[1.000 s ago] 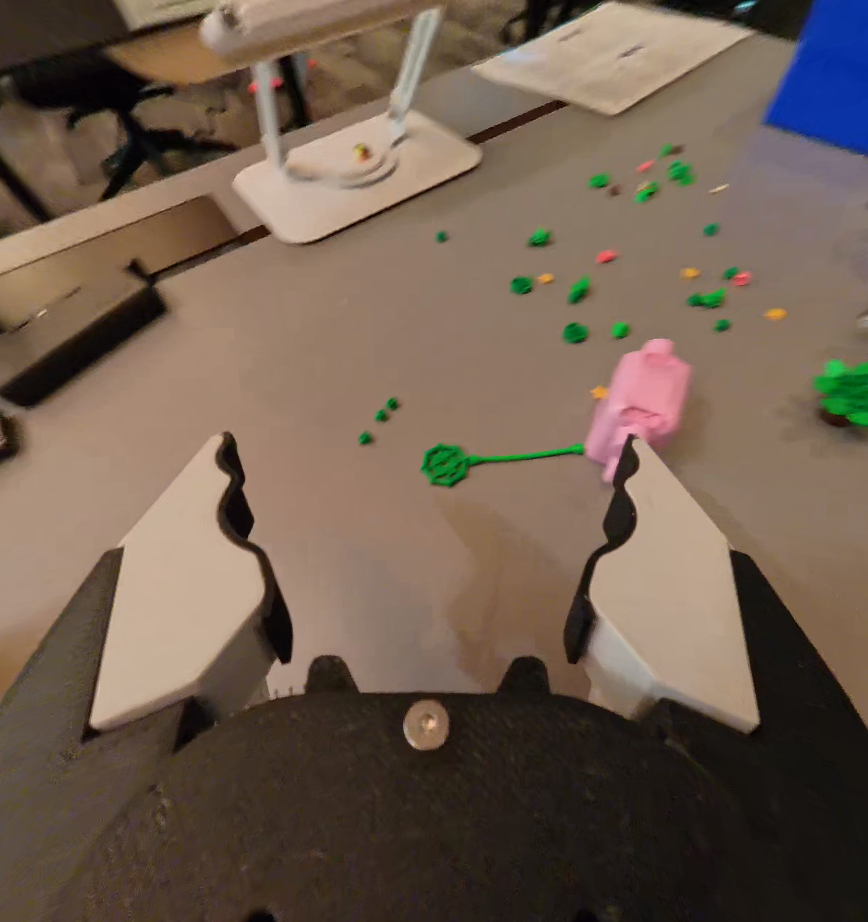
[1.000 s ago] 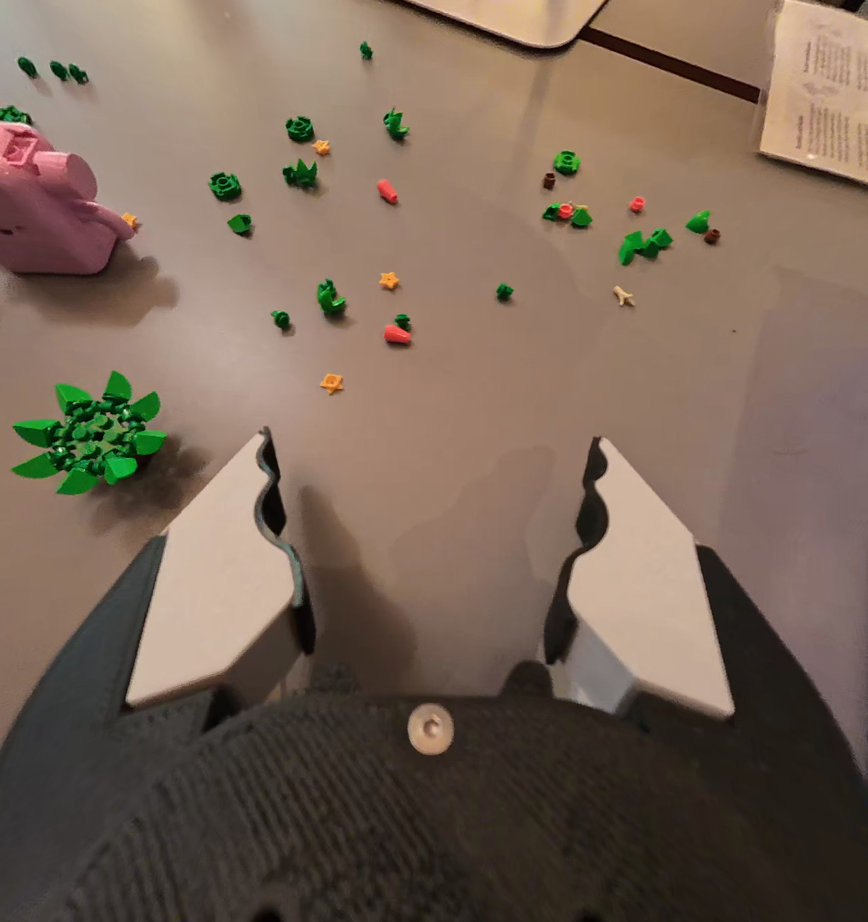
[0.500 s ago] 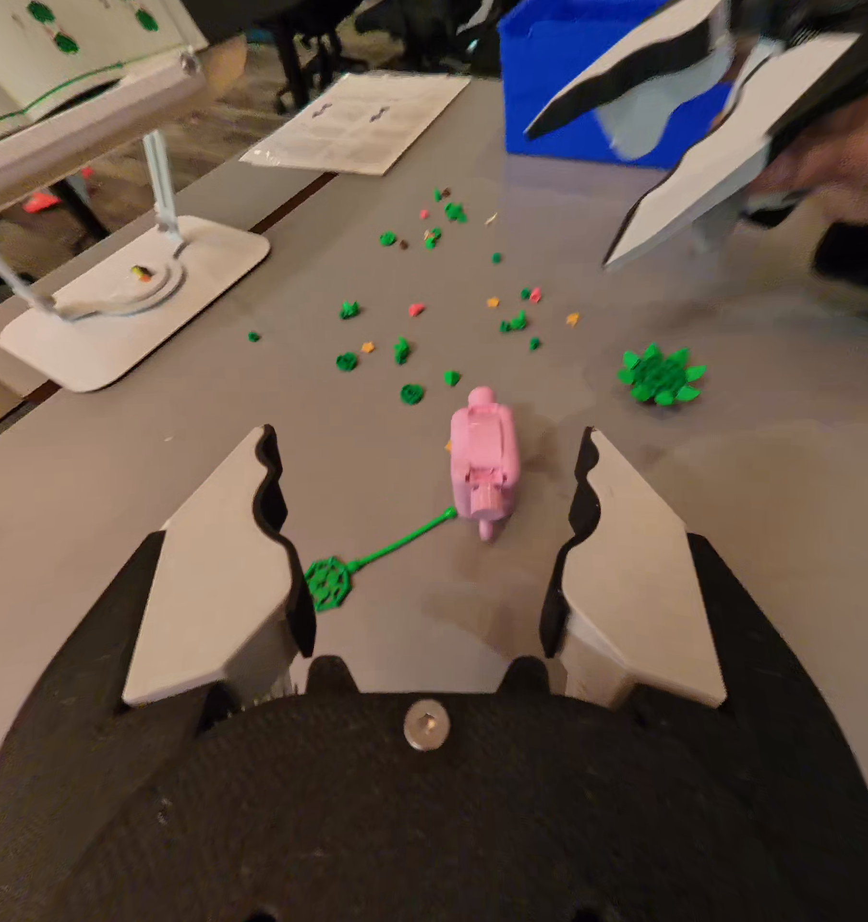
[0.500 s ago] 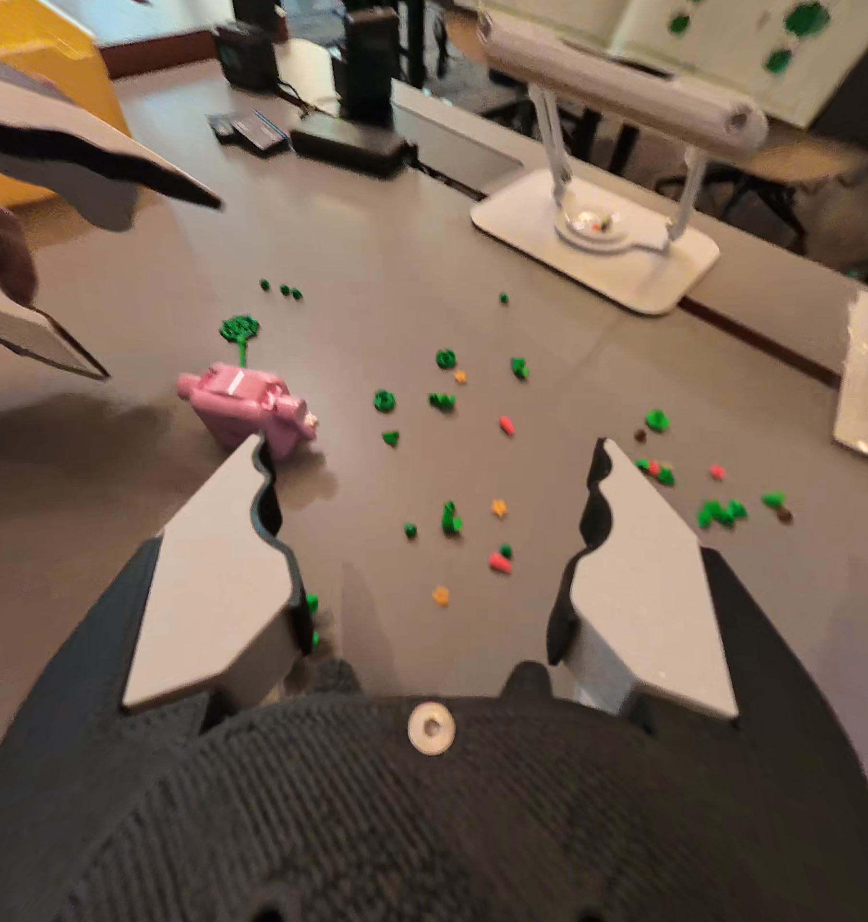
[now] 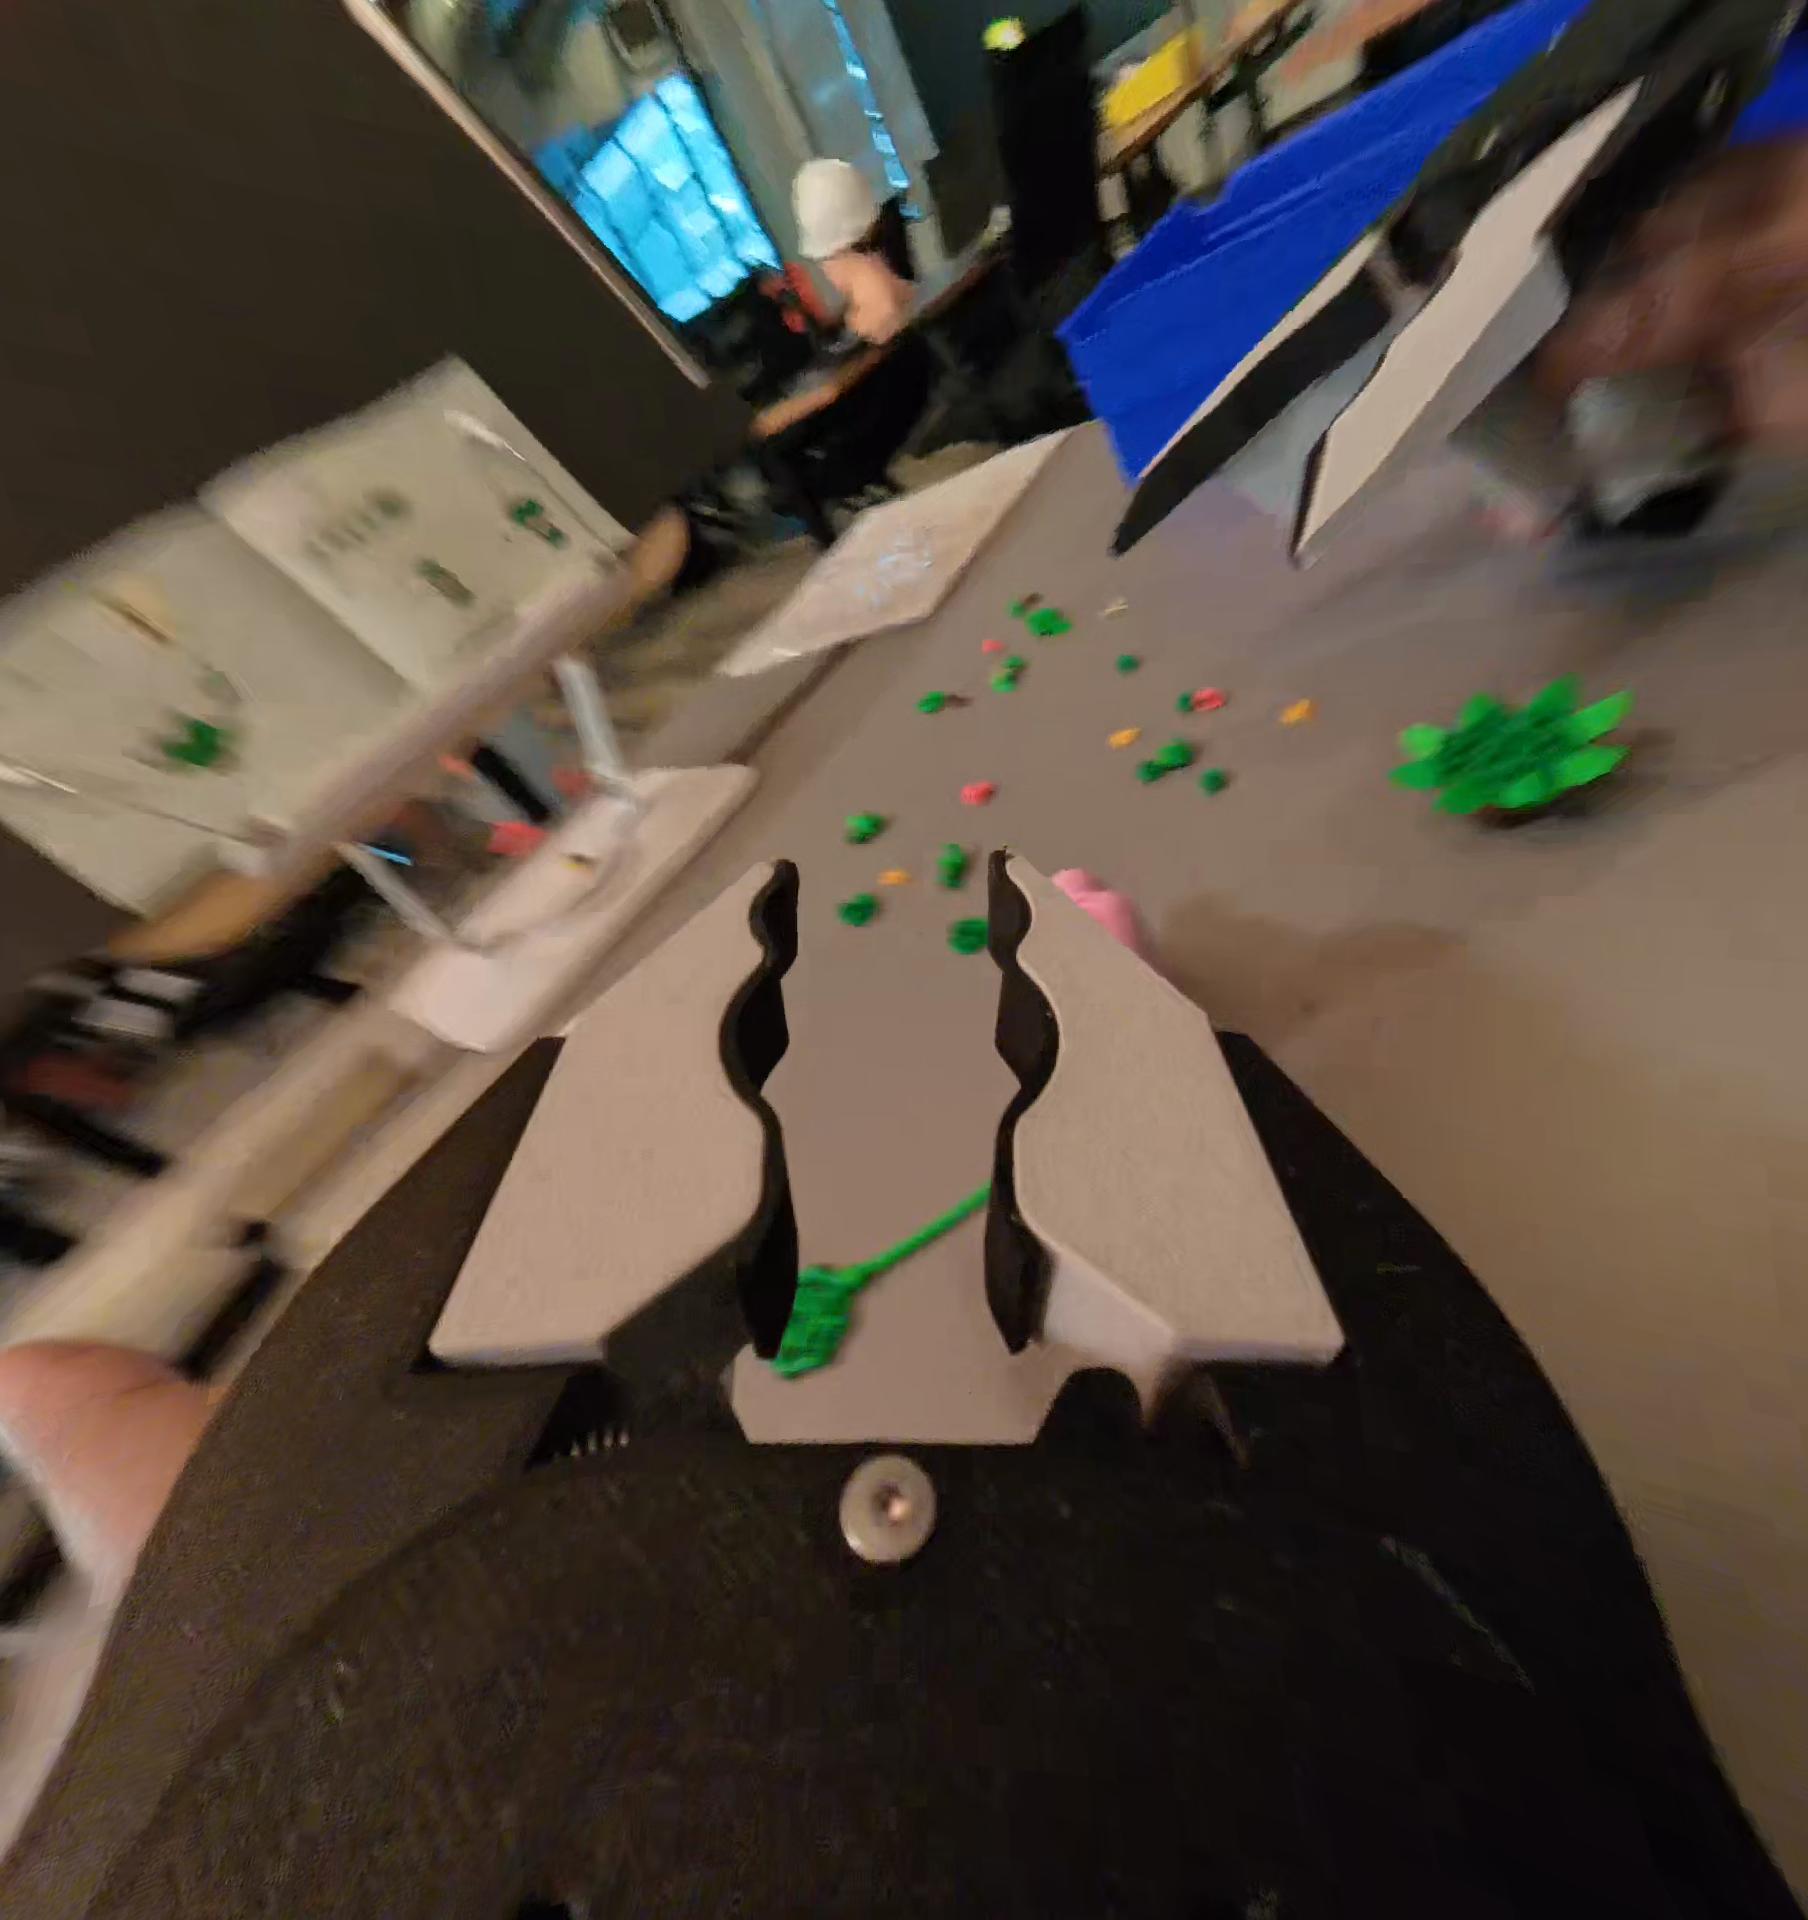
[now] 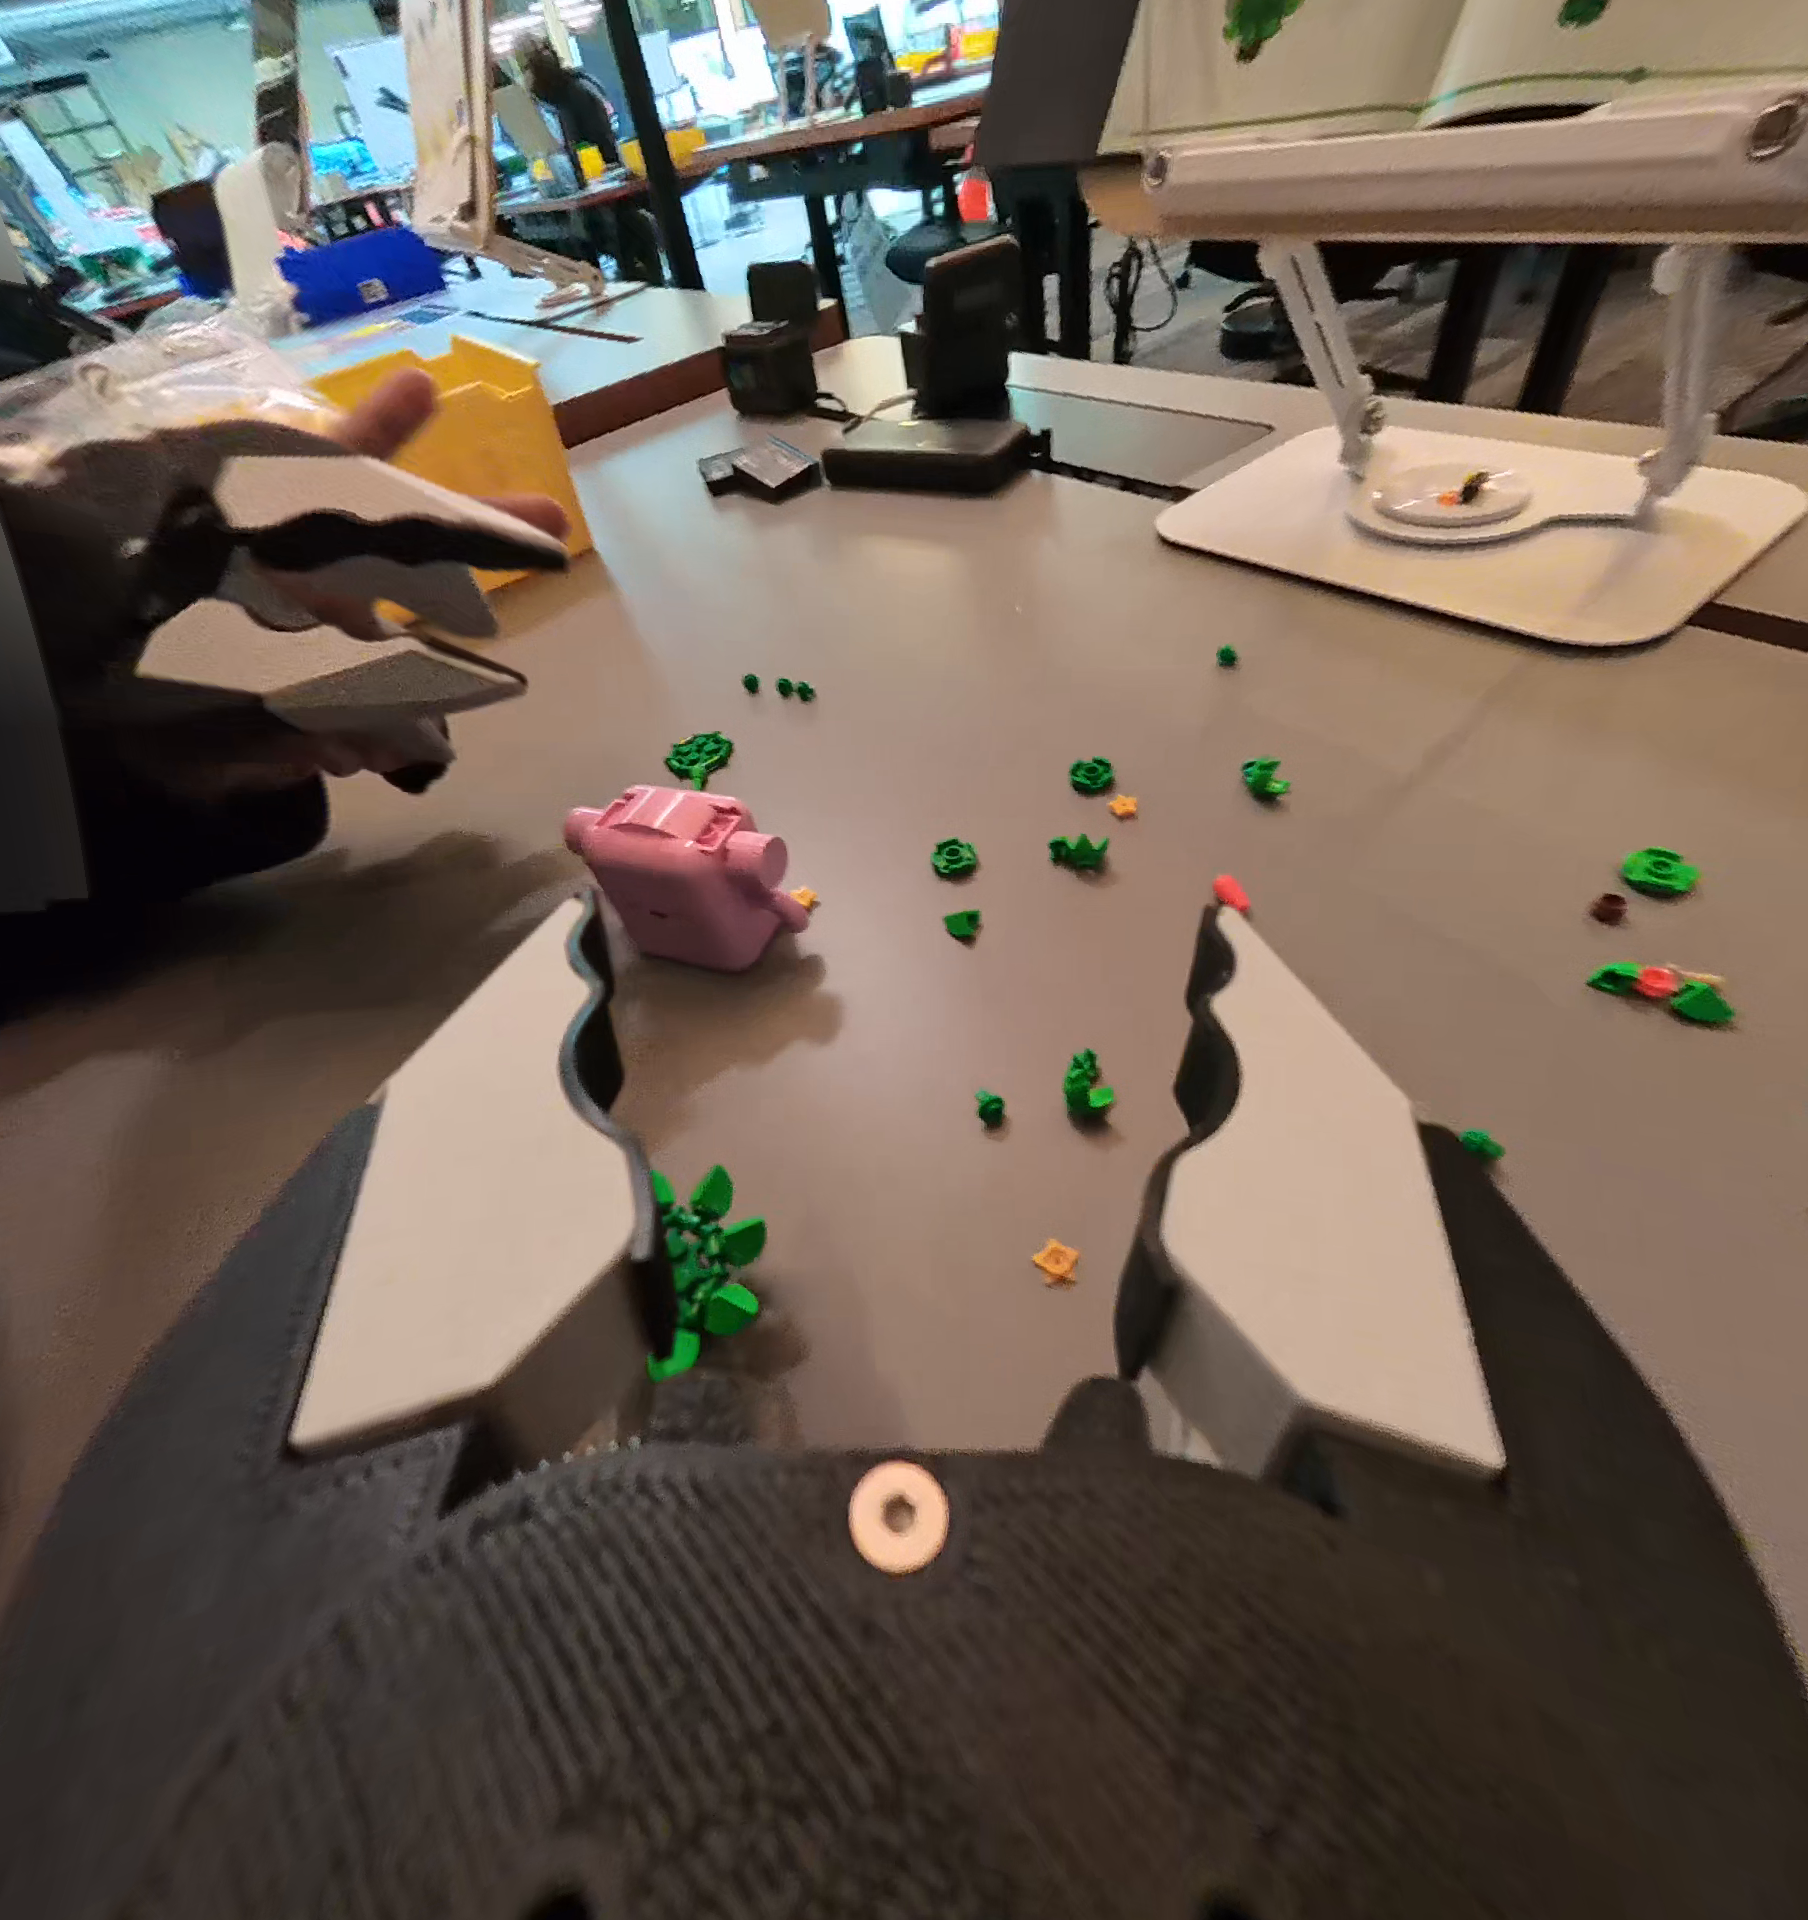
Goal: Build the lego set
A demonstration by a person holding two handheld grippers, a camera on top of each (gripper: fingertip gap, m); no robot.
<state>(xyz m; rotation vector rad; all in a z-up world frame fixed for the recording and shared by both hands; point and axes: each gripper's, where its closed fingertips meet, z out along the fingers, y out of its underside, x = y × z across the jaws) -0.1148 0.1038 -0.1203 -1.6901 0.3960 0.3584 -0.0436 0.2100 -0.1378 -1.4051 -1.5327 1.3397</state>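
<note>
A pink lego pot lies on its side on the grey table. A green stem with a round head lies just behind it. A green leafy rosette sits partly hidden behind my right gripper's left finger. My right gripper is wide open and empty above the table. My left gripper is narrowed but still has a gap and holds nothing. The stem shows on the table between its fingers, and the pot peeks past its right finger. The rosette lies to the right.
Several small green, red and orange pieces are scattered over the table. A white booklet stand is at the back right. A yellow bin and black devices are at the back left. A blue bin and a paper sheet lie far off. The left gripper is farther from the rosette, some 15 centimetres, than the right, some 8 centimetres.
Both grippers have tilted up, so the views now take in the room. My left gripper's jaws have come much closer together. My right gripper stays wide open.
</note>
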